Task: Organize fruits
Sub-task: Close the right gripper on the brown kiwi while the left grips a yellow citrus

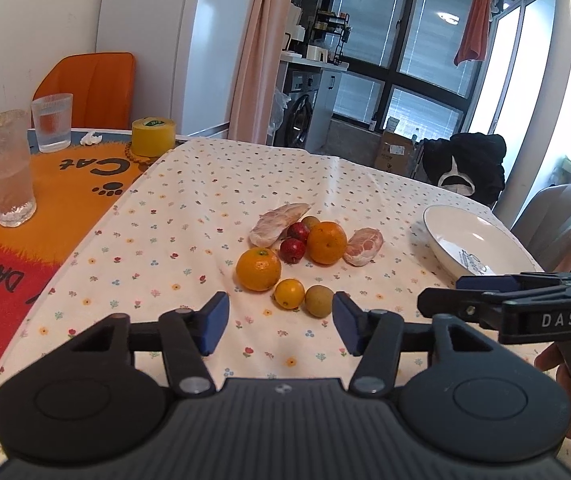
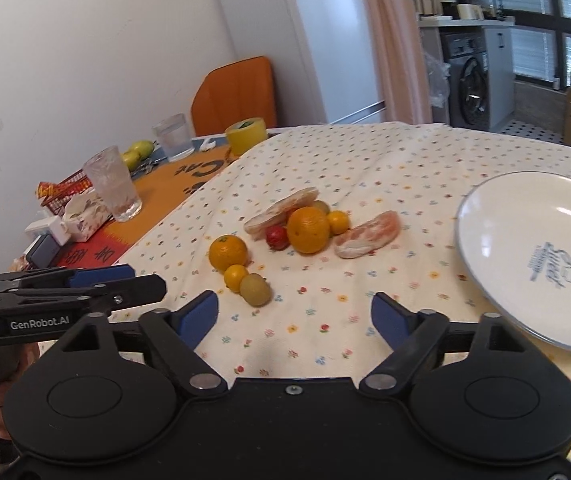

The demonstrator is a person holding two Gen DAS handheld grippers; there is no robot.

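Fruits lie in a loose cluster at the middle of the bench (image 1: 325, 168), on a cloth (image 1: 213, 184) printed with tiny flowers. In the left wrist view the nearest orange (image 1: 258, 269) sits lower centre, touching a small yellow citrus (image 1: 289, 293) and a greenish-brown fruit (image 1: 319, 300). Behind them a second orange (image 1: 326, 242) rests against two red fruits (image 1: 293, 250) and between two peeled pomelo segments (image 1: 279, 224).

A white plate (image 2: 485, 216) stands at the right of the frame, near the bench's right edge, well apart from the cluster; bare cloth lies between them. The left claw (image 1: 281, 322) hangs just before the nearest fruits, its blue pads spread apart, gripping nothing. The right claw (image 2: 293, 318) is likewise apart and empty, over bare cloth in the lower centre of its view.

Upper left, two glasses (image 1: 5, 168) and a yellow tape roll (image 1: 153, 136) stand on an orange mat. Beyond, a pink curtain (image 1: 257, 48) and a washing machine (image 1: 299, 116).
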